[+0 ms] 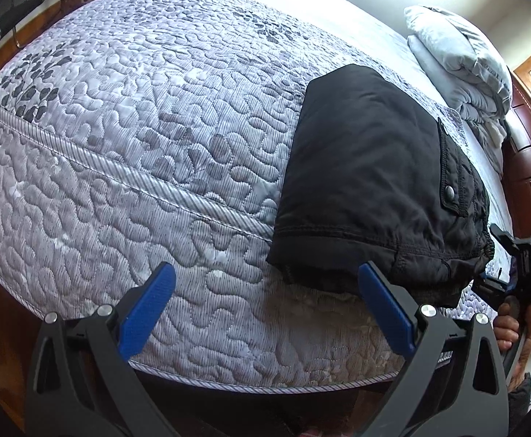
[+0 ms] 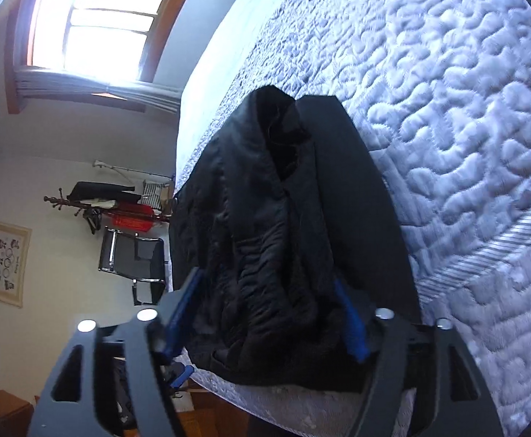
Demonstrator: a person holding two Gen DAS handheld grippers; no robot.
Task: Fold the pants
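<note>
The pants (image 1: 371, 178) lie folded at the mattress (image 1: 137, 138) edge, right of our empty, spread left gripper (image 1: 265, 291). In the right view, our right gripper (image 2: 269, 313) straddles their near end, fingers released; this hand is nearer.

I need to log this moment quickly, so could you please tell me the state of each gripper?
Left gripper: open, holding nothing.
Right gripper: open, tongs around the folded black pants, not gripping.

black pants (image 1: 367, 167) lie folded into a compact rectangle at the mattress edge.
</note>
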